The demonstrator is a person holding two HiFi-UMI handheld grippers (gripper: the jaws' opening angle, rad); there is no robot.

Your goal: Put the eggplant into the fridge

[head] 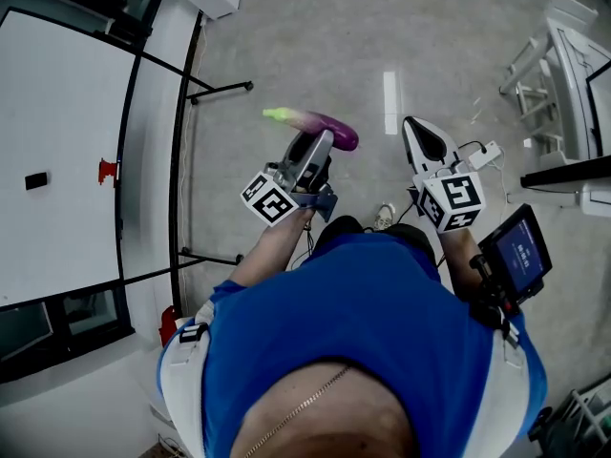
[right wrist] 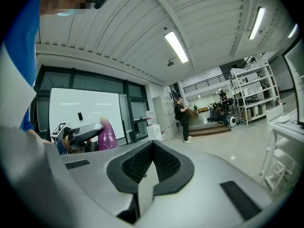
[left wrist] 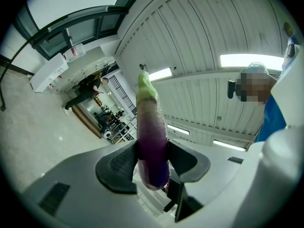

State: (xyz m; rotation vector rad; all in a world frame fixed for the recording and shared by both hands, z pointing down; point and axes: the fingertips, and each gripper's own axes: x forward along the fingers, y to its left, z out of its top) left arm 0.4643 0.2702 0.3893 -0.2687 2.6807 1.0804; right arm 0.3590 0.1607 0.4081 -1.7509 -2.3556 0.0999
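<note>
A purple eggplant (head: pixel 323 125) with a green stem end is held out over the grey floor, my left gripper (head: pixel 325 141) shut on its thick end. In the left gripper view the eggplant (left wrist: pixel 152 137) stands upright between the dark pads (left wrist: pixel 116 167), stem up, with my left gripper (left wrist: pixel 153 158) clamped on it. My right gripper (head: pixel 414 126) is alongside to the right, shut with nothing in it. In the right gripper view my right gripper (right wrist: pixel 151 148) has its pads pressed together, and the eggplant (right wrist: pixel 106 136) and left gripper (right wrist: pixel 80 133) show at the left.
A large whiteboard (head: pixel 57 151) on a black stand with floor legs (head: pixel 220 89) fills the left. A white rack (head: pixel 563 65) stands at the right, a power strip (head: pixel 485 156) lies on the floor. A person (right wrist: pixel 183 118) and shelves (right wrist: pixel 251 94) stand far ahead.
</note>
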